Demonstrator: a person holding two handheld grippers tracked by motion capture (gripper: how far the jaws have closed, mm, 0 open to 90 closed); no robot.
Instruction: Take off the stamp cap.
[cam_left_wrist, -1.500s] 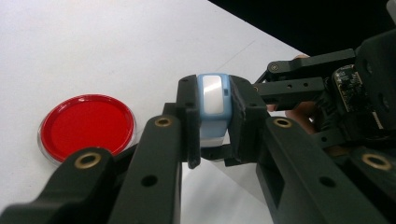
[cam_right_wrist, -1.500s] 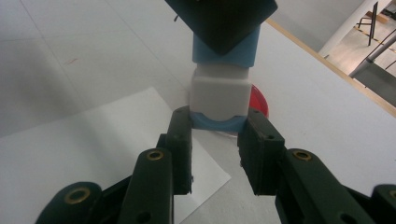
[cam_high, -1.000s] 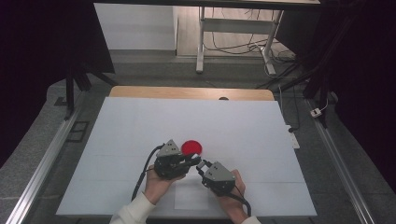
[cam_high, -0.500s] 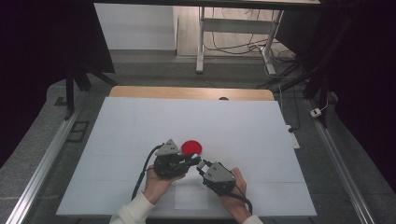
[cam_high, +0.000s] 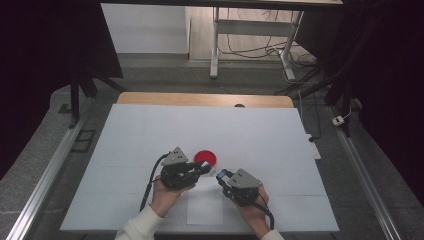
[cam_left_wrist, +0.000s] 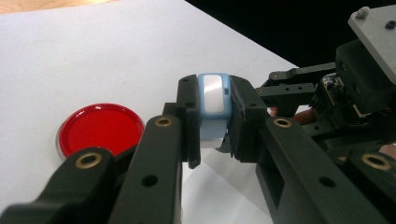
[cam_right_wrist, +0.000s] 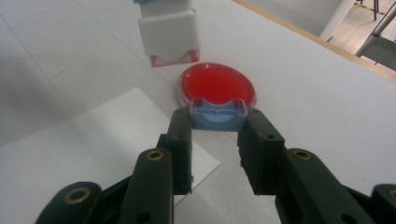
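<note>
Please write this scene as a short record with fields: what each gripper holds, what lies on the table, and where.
left gripper: shut on the white and blue stamp body, held above the table
right gripper: shut on the small blue cap, apart from the stamp body
red ink pad: round, open, flat on the table, just beyond both grippers
white paper sheet: flat on the table, near the person
table: white top

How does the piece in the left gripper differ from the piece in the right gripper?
The white stamp body in the left gripper is the taller, mostly white with a blue end; the blue cap in the right gripper is short, all blue and open-topped. Both are clamped between black jaws, near the red disc.
</note>
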